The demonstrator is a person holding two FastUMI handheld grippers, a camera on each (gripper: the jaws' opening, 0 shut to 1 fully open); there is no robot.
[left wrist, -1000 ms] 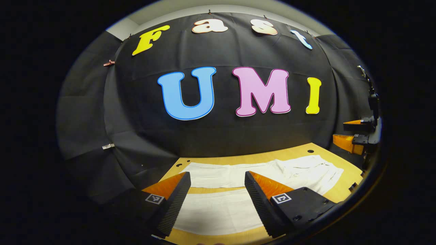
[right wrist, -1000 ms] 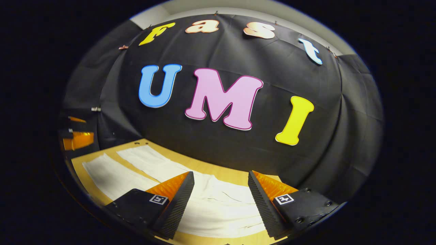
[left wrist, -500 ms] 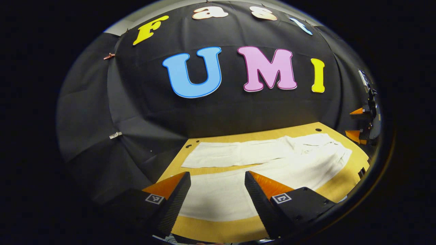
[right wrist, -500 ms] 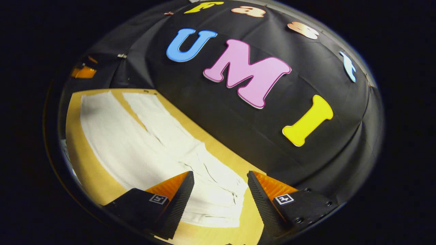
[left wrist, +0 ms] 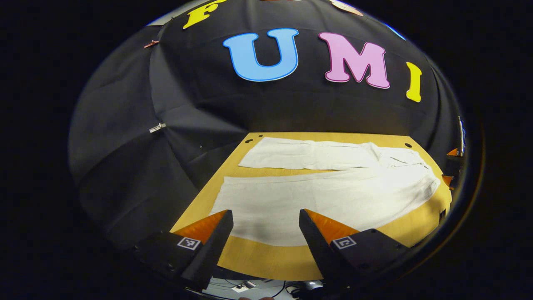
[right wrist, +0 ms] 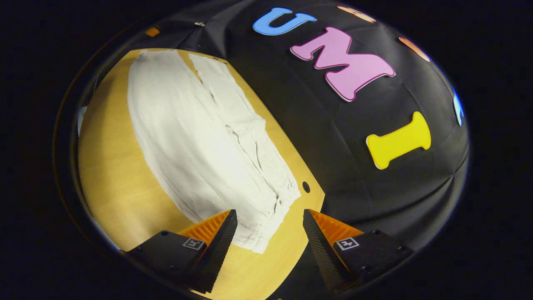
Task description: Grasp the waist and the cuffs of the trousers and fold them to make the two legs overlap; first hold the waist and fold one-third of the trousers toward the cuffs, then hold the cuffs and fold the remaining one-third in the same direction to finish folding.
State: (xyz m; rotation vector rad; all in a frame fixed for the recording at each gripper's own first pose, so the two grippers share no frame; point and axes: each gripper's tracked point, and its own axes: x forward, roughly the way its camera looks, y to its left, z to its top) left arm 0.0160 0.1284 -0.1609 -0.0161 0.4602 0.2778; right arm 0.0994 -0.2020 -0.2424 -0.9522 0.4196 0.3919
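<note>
White trousers [left wrist: 325, 196] lie flat on the wooden bench [left wrist: 266, 260], legs spread apart, not yet folded. Left tongs [left wrist: 265, 227] apart, holding nothing, poised above the near leg by its cuff end. Right tongs [right wrist: 270, 227] apart, holding nothing, above the waist [right wrist: 272, 216] end of the trousers, near the bench corner.

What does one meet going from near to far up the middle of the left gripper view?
left gripper → bare table edge → near trouser leg → strip of bare table between the legs → far trouser leg → black cloth wall.
</note>
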